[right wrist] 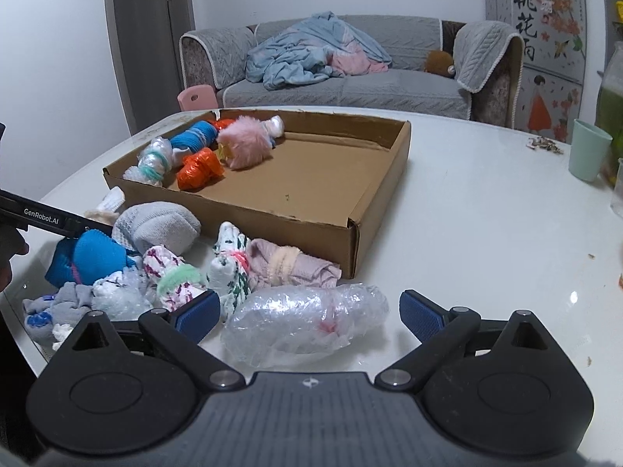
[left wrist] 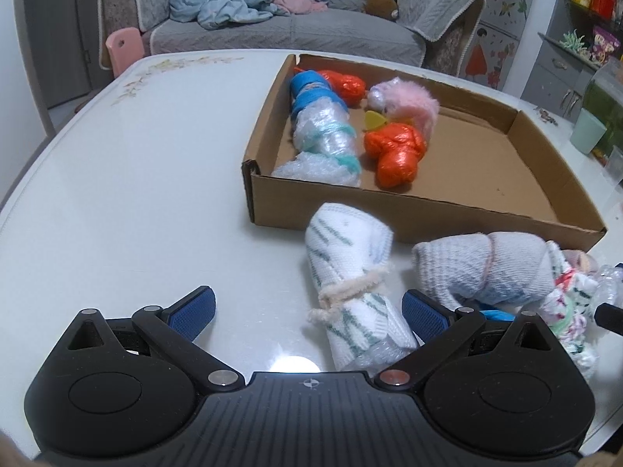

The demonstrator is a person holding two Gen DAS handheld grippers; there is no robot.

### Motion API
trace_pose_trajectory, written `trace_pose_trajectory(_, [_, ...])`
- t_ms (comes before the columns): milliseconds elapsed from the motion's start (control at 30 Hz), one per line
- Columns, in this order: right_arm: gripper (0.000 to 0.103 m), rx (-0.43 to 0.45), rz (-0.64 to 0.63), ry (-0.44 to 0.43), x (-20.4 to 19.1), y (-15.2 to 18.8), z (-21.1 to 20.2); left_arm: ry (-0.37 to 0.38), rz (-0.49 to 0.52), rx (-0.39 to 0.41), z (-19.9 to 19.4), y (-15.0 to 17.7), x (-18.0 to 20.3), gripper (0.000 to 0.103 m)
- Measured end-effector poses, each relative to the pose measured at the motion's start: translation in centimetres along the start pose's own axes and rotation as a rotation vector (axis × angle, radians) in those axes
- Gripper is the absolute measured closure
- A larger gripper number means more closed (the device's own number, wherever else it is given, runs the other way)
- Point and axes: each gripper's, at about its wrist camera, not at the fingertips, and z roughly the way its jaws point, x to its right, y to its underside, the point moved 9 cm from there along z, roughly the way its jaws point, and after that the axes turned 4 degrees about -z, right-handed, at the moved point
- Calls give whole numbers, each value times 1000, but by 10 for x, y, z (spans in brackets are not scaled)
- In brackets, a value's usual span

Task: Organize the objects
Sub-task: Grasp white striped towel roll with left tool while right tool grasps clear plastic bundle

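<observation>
A shallow cardboard box [left wrist: 463,202] [right wrist: 311,214] lies on the white table and holds several wrapped bundles: a bubble-wrap roll with blue yarn [left wrist: 319,132], two orange ones [left wrist: 397,151] and a pink fluffy one [right wrist: 245,142]. My left gripper [left wrist: 307,311] is open, with a white green-striped cloth roll [left wrist: 350,292] lying between its fingers. My right gripper [right wrist: 307,311] is open around a clear bubble-wrap bundle [right wrist: 303,323]. Several more cloth bundles lie in front of the box: a grey one [right wrist: 155,225], a blue one [right wrist: 93,257] and a pink one [right wrist: 288,268].
A mint cup [right wrist: 588,151] stands on the table at the right, next to a green-filled jar [right wrist: 613,109]. A grey sofa [right wrist: 350,81] with a blue blanket stands behind the table. The left gripper's body [right wrist: 46,220] shows at the left edge of the right wrist view.
</observation>
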Motion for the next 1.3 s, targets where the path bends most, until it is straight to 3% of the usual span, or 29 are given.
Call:
trace_pose_trajectory(267, [14,-16,17,-18,3,11,-1,-28,24,13,3,-3,-6,1])
trace_pose_trajectory(533, [18,-12,9,-22,2,16,-5,-11,38,33,4,-4,-5,2])
trace_pose_trajectory(700, [26,0,4,-21,2,15,-6,13,60,60,1,-4,-1,13])
trace_pose_trajectory(800, [28,7,7,-20,2,15,-7,12,84,76,-1,-4,1,27])
trace_pose_trajectory(867, [29,8,9,-23,3,15,-8,6,106,86,-2,-4,2,46])
trace_pose_trajectory(933, [29,12,7,-23,3,15,-10,16,112,86,-3,-5,4,54])
trace_pose_trajectory(1300, [29,34,7,-5,10,11,-21,20,114,94,-8,-6,0,59])
